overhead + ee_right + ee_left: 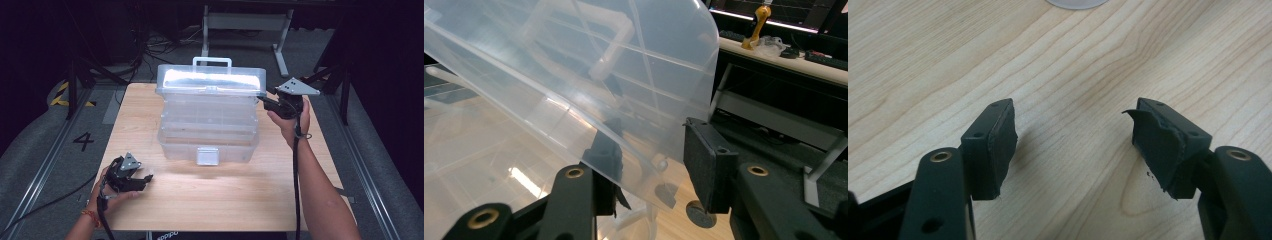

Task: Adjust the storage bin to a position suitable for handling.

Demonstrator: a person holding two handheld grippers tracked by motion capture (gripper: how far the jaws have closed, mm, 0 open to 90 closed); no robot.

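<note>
One lid (574, 75) edge sits between the right gripper's (649, 165) jaws.

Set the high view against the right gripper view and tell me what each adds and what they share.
High view alone: the whole clear plastic box with its white front latch, the wooden table, and the left gripper low over the table's near left corner, nothing between its jaws.

Right gripper view alone: close up, the lid's edge passes between the jaws of the right gripper; a yellow object stands on a far bench.

Both: the right gripper at the lid's right end.
</note>
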